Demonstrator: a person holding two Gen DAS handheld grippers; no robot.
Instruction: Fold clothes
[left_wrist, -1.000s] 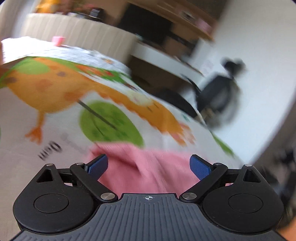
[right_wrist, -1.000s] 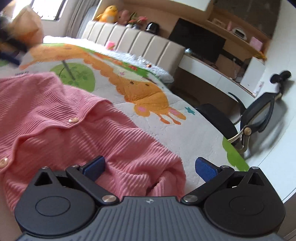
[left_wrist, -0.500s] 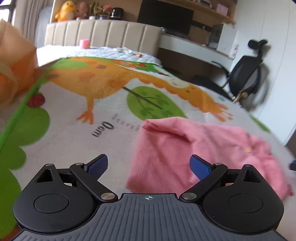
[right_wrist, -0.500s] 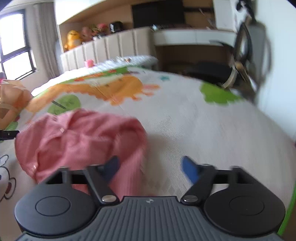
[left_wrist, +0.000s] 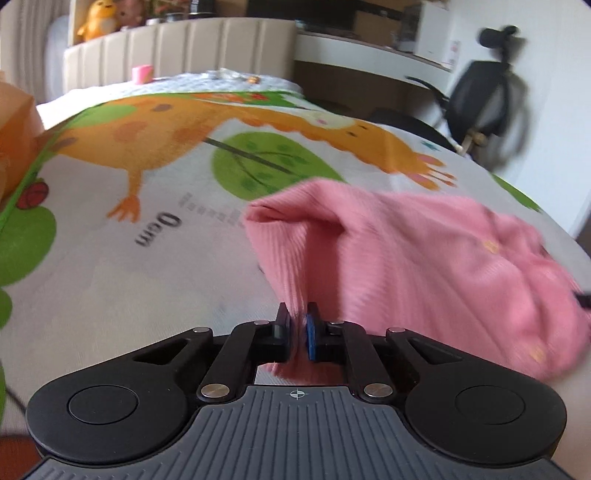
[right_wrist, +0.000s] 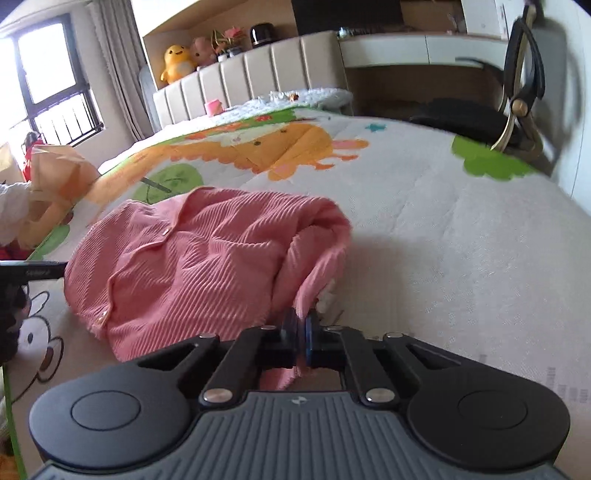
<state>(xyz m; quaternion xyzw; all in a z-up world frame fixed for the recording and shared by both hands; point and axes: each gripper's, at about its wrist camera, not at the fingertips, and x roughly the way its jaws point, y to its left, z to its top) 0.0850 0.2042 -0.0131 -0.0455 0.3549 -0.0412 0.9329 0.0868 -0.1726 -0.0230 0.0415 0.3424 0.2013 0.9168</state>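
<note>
A pink ribbed cardigan (left_wrist: 424, 266) with small buttons lies bunched on the bed's cartoon-print cover (left_wrist: 147, 221). My left gripper (left_wrist: 297, 325) is shut on a pinch of its near edge, which rises taut from the jaws. In the right wrist view the cardigan (right_wrist: 192, 258) spreads to the left, and my right gripper (right_wrist: 302, 330) is shut on a fold of its right-hand edge. The left gripper's black tip (right_wrist: 33, 273) shows at the far left of that view.
A padded headboard (right_wrist: 258, 77) with plush toys closes the far end of the bed. A desk and a black office chair (right_wrist: 517, 92) stand to the right. An orange garment (right_wrist: 59, 173) lies at the bed's left side. A pink cup (left_wrist: 142, 72) sits near the headboard.
Both grippers were open half a second ago and have closed on the cardigan's edges. The cloth now stands pulled up at each pinch.
</note>
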